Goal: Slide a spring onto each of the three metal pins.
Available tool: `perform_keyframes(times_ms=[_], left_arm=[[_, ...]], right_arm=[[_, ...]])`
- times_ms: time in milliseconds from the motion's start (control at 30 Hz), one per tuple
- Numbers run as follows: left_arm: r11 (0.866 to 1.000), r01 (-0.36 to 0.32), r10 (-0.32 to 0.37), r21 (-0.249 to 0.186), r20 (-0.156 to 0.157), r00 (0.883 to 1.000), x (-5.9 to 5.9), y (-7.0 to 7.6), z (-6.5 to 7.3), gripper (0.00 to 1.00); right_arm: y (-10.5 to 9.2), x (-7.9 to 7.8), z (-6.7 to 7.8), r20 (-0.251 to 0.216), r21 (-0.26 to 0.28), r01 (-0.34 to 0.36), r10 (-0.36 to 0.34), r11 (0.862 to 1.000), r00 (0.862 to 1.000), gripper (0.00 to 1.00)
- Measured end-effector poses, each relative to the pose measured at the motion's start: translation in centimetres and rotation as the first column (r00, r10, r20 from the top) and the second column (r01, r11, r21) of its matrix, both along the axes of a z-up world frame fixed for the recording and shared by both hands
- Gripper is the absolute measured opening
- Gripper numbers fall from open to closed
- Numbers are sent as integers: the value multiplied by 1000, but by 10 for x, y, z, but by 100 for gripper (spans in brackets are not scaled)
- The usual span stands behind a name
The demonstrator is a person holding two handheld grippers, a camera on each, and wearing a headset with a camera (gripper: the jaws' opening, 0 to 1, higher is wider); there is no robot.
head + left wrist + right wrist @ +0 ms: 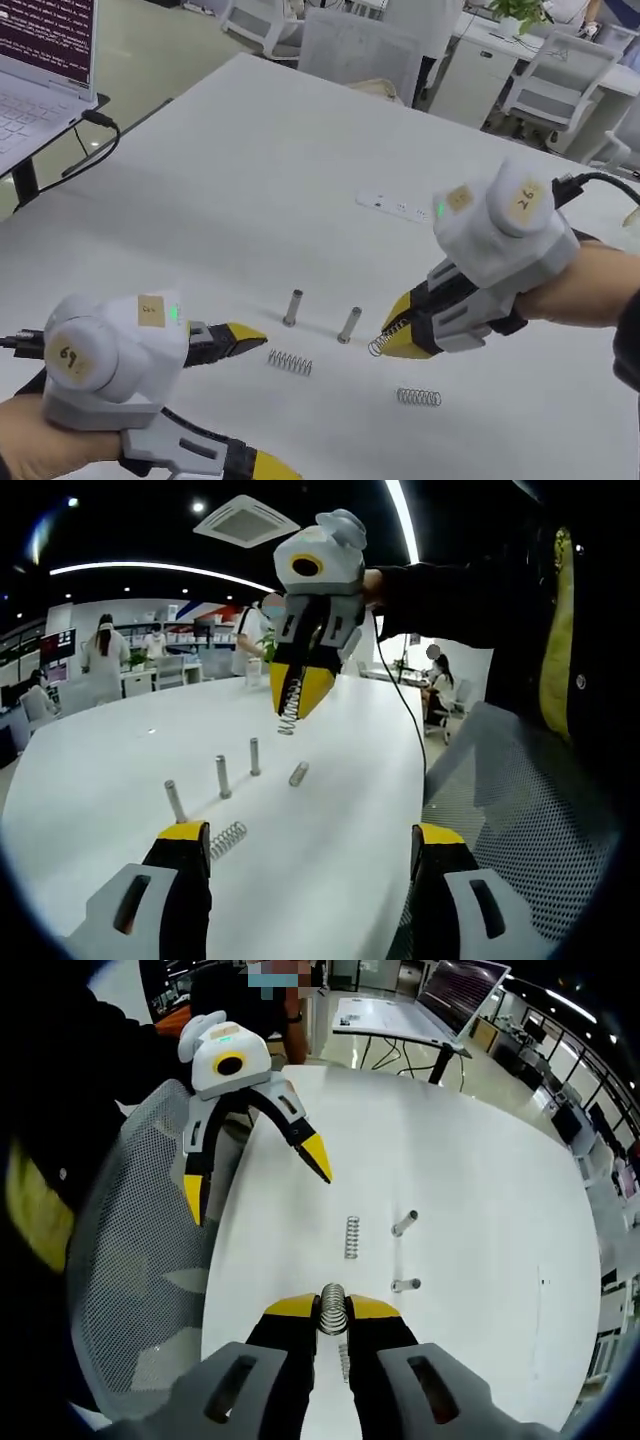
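Our right tongs (333, 1312) clamp a spring (289, 708) just beside the pins (222, 776). Our left tongs (310, 832) stand apart, near a second spring (228, 839) lying by the pins.

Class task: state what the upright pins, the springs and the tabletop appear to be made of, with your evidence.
Pins: probably steel, grey with a dull sheen. Springs: thin coiled metal wire, grey and glinting. Tabletop: smooth matt white, perhaps laminate; the look leaves it open.

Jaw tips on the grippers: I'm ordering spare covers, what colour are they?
Yellow, best seen on the left gripper in the right gripper view.
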State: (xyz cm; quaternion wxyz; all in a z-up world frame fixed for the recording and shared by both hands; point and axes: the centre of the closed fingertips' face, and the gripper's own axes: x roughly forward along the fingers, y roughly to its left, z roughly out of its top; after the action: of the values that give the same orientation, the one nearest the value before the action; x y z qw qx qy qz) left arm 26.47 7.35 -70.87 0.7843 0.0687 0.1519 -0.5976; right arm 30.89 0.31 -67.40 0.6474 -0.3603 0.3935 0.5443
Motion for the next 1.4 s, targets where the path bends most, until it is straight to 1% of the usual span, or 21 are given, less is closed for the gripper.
perform_keyframes(times_ms=[233, 367, 467, 700, 867, 967, 1200, 1300, 1400], left_arm=[[1000, -6, 6, -5, -5, 1000, 1, 0, -2, 78], [1000, -8, 8, -9, -4, 1000, 2, -1, -1, 77], [1000, -11, 11, -11, -2, 1000, 2, -1, -1, 77], [1000, -23, 23, -18, 0, 1000, 4, 2, 2, 77], [999, -32, 32, -22, 1, 999, 5, 4, 1, 77], [999, -45, 45, -27, -2, 999, 7, 6, 1, 77], [997, -72, 72, -36, 2, 997, 12, 14, 1, 77], [995, -96, 97, -37, 11, 995, 16, 20, 2, 76], [993, -114, 115, -28, 28, 993, 19, 25, 2, 76]], right_arm=[[2, 24, 9, 19, -20, -7, 8, 1000, 1000, 8], [6, 36, 11, 28, -32, -18, 19, 999, 999, 8], [11, 46, 12, 36, -42, -30, 31, 999, 999, 8], [28, 61, 11, 41, -52, -59, 61, 997, 997, 8], [41, 71, 3, 43, -73, -81, 84, 994, 996, 8], [49, 74, -2, 37, -73, -87, 90, 994, 995, 8], [55, 82, -12, 31, -94, -101, 104, 990, 994, 8], [57, 83, -18, 23, -109, -109, 112, 988, 993, 8], [57, 90, -24, 22, -123, -115, 118, 986, 993, 8]])
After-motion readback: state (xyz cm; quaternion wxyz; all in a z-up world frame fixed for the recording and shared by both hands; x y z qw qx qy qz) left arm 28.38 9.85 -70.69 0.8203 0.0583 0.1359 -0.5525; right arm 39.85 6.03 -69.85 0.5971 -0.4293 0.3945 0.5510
